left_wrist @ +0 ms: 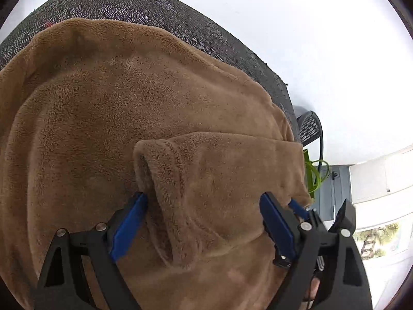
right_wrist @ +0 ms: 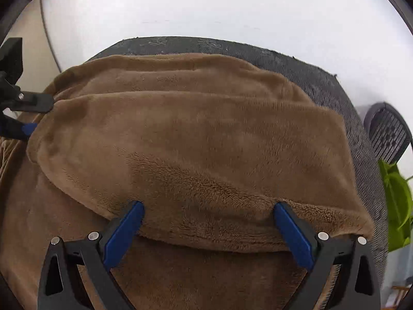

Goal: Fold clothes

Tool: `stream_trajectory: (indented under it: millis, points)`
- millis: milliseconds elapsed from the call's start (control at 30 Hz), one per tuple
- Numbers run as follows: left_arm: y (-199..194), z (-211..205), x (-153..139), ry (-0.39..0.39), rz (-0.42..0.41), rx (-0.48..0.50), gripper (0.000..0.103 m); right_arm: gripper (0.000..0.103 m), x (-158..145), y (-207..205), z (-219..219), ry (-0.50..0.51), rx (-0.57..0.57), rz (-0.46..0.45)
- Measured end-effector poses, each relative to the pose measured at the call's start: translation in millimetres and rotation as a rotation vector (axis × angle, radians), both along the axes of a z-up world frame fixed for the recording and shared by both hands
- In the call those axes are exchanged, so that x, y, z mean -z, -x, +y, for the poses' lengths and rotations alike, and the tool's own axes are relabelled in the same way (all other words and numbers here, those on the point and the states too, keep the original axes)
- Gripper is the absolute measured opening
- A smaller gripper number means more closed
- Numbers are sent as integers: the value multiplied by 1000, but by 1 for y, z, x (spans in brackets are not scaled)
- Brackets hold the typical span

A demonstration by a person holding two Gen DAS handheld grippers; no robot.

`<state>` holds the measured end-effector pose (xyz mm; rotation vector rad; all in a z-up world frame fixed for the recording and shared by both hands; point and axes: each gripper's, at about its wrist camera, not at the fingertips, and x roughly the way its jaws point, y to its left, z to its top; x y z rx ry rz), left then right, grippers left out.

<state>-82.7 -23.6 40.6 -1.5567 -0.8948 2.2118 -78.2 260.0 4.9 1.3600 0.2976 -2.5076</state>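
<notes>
Brown fleece fills both wrist views: the garment (left_wrist: 108, 118) lies spread on a dark patterned mat (left_wrist: 144, 5) over the white counter (left_wrist: 322, 38), one flap (right_wrist: 196, 155) doubled across it. Nearest, the left tool (left_wrist: 204, 214) stands wide open astride the flap's rolled end, its pads not visibly pressing; the right tool (right_wrist: 209, 222) is equally spread at the fold's near edge. Both point steeply down. My worry: the plush, springy flap could creep back open, or a blue pad could snag it on lifting away.
</notes>
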Motion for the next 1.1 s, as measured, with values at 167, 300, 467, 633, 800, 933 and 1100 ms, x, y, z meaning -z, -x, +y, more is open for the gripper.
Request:
stream_trajectory:
  millis: [167,300,467,633,800,933,1100]
  points:
    - [-11,-11,-11,-31,22,-40,91,102,3,-6,2,11,12,45]
    - [-7,-10,-11,-65,13,-31,92,102,3,-6,0,11,15,44]
    - [-2,4,-6,-103,-4,-3,92,102,4,-5,0,16,13,45]
    - [3,13,6,-103,-13,-4,91,102,5,-5,0,14,12,46]
    - [5,20,12,-6,9,-9,46,102,4,-5,0,14,14,53]
    - [3,5,15,37,15,-53,8,102,-6,-15,3,28,22,119]
    - [-2,-24,-3,102,92,-130,8,102,-35,-32,20,81,58,214]
